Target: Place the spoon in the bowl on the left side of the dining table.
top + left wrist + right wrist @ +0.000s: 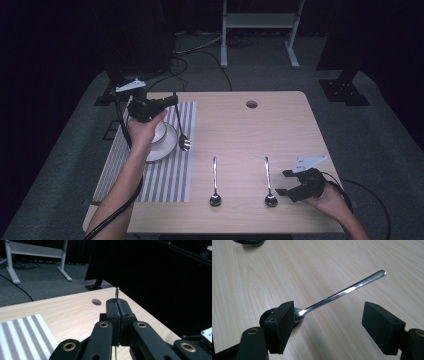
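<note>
High view: the left gripper [167,102] was held above the far left corner of the tabletop [280,125], jaws clamped on the handle of a spoon [181,131] that hung down, bowl lowest, over the right edge of the striped placemat [165,175]. A white cup [161,131] on a saucer [167,147] stood on the mat just beside the hanging spoon, partly behind the left hand [145,131]. Two more spoons lay flat near the front edge, handles pointing away: a middle spoon [215,182] and a right spoon [268,182]. The right gripper [284,182] sat low at the front right, jaws wide, just beside the right spoon's bowl.

Left gripper view: jaws pressed together on the thin spoon handle [116,293], its tip poking out above the pads. A round hole [96,302] in the tabletop lay beyond.

Right gripper view: jaws stood wide apart, gripping nothing. The right spoon [342,292] lay flat on the wood between them, its bowl partly behind the left pad, handle slanting away.
</note>
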`<state>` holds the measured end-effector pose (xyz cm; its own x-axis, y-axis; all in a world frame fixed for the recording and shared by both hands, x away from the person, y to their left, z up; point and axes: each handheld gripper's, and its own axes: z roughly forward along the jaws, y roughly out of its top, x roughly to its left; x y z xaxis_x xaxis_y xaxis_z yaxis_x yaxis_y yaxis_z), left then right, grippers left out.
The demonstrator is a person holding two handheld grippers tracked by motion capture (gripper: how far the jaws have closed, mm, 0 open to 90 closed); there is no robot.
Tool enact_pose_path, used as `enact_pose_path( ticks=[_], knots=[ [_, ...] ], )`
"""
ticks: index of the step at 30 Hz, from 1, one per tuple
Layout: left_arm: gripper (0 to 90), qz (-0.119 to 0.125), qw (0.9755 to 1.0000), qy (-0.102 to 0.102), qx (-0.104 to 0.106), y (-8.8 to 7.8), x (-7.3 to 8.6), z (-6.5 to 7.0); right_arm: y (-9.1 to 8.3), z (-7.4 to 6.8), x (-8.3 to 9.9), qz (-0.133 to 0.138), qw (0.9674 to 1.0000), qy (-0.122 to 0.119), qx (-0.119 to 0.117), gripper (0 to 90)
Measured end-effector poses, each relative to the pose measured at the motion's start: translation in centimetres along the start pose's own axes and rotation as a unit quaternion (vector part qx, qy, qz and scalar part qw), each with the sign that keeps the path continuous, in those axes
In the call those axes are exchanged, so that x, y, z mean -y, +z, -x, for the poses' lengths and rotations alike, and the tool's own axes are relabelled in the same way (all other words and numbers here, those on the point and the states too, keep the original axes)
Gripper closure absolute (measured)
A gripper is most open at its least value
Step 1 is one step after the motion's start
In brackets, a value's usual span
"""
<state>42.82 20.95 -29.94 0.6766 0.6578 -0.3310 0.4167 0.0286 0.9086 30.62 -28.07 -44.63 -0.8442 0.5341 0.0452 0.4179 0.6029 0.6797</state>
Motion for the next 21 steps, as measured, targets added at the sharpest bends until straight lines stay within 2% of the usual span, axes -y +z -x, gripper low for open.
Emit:
enact_pose_path(
  ticks=[5, 13, 21],
  knots=[
    [89.5, 0.015, 0.9997, -0.005, -0.019, -1.4, -0.8, -0.9, -0.2, 0.0, 0.0, 0.003, 1.0000, 0.003, 0.001, 24.1],
    [89.5, 0.018, 0.9989, -0.002, -0.044, -2.7, -1.1, -2.1, -0.3, 0.1, 0.1, 0.005, 1.0000, 0.005, 0.002, 23.7],
    [89.5, 0.028, 0.9966, -0.021, -0.075, -3.9, -0.8, -3.8, -0.6, 0.2, 0.1, 0.008, 0.9999, 0.006, 0.005, 23.5]
  ],
)
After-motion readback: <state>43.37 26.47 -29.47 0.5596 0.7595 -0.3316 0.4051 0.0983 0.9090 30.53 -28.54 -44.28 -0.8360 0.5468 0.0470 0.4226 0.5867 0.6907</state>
